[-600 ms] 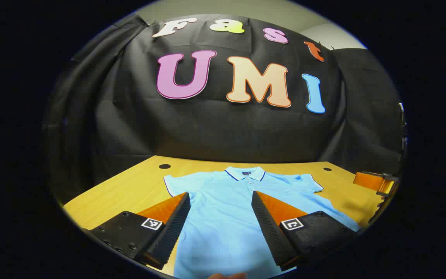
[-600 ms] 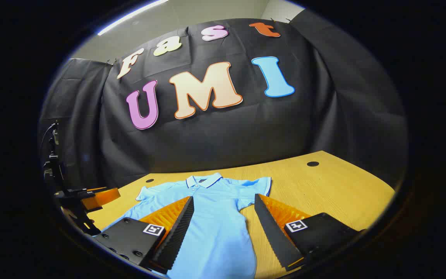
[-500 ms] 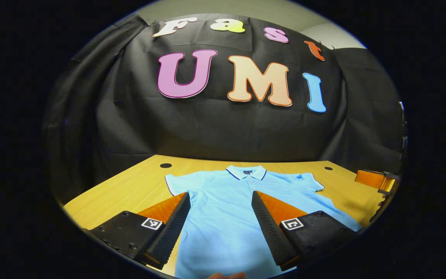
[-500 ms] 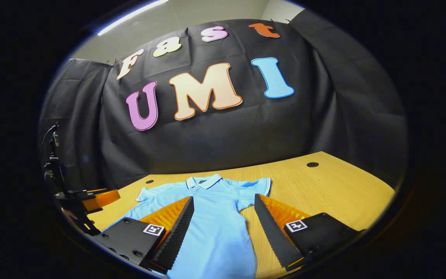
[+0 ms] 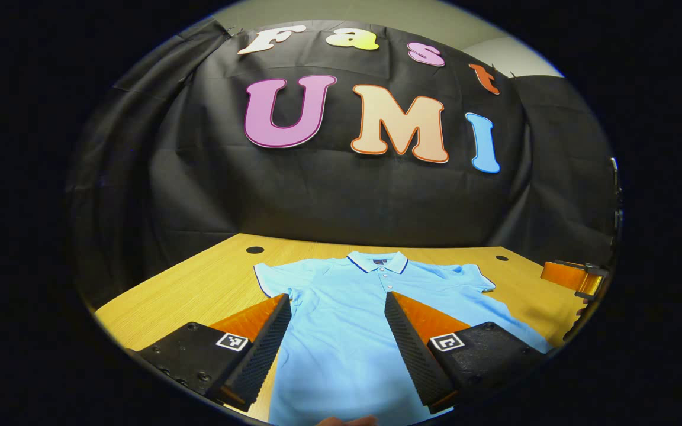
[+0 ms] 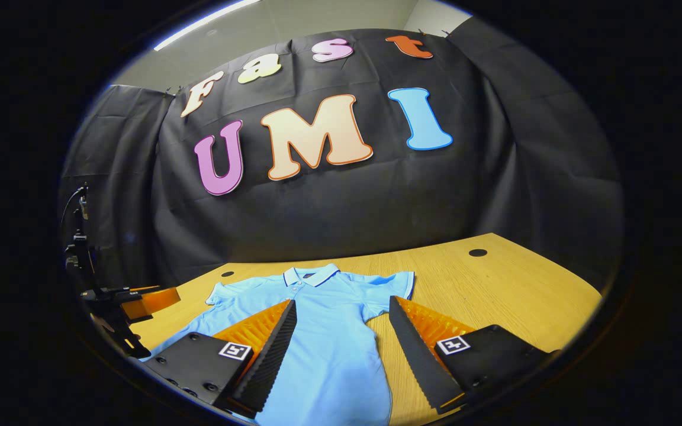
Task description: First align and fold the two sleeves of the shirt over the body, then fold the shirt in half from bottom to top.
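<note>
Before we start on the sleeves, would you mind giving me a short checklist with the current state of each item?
1. Shirt lies flat on the table, collar at the far end: ok.
2. Both sleeves spread out, unfolded: left sleeve and right sleeve: ok.
3. Left gripper open, holding nothing: ok.
4. Right gripper open, holding nothing: ok.
5. Each gripper lined up with its sleeve: not ok, both point at the shirt's body.
6. Bottom hem flat: cannot tell, it is out of sight.
</note>
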`<state>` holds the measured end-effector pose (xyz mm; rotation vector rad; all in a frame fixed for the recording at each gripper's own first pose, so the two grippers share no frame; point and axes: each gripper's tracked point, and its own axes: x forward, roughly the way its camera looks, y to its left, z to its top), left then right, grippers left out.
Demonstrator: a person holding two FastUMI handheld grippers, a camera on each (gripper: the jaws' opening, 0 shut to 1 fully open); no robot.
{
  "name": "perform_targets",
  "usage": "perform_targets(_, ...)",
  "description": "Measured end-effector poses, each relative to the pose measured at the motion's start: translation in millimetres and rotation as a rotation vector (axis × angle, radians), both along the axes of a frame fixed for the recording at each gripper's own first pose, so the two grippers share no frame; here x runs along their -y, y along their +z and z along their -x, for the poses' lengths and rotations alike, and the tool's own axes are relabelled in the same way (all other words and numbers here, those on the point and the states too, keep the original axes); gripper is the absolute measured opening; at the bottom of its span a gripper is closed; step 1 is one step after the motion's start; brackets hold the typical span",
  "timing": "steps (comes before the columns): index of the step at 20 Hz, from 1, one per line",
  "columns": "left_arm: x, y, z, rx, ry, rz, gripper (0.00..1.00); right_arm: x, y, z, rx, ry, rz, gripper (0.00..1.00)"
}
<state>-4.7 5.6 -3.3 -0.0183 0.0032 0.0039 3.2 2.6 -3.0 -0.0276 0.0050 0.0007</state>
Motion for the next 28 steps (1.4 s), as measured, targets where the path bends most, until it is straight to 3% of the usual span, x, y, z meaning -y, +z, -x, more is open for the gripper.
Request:
perform_targets(6,0,-2,-2,-0.010,0.001,0.001,0.95,0,-10,-8,-0.053,0.003,0.011,0.97)
perform_targets(13,-10,-6,-2,-0.015,0.012,-0.001,0.95,15,-5,-34,-0.140,0.001,0.114,0.98)
perform_targets(18,-16,-13,-2,-0.029,0.016,0.014,0.95,29,4,-68,-0.217,0.010,0.168,0.97)
perform_targets(19,-17,-12,-2,-0.028,0.017,0.016,0.95,36,5,-77,-0.235,0.008,0.164,0.94)
perform_targets(20,-19,-11,-1,-0.026,0.016,0.017,0.95,44,5,-86,-0.257,-0.005,0.154,0.98)
perform_targets(26,-24,-10,0,-0.015,0.018,0.016,0.95,84,2,-147,-0.350,-0.061,0.172,0.94)
perform_targets(27,-25,-11,1,-0.017,0.019,0.017,0.95,85,0,-154,-0.367,-0.059,0.158,0.97)
perform_targets(28,-27,-11,1,-0.019,0.023,0.017,0.95,84,-3,-164,-0.390,-0.055,0.131,0.94)
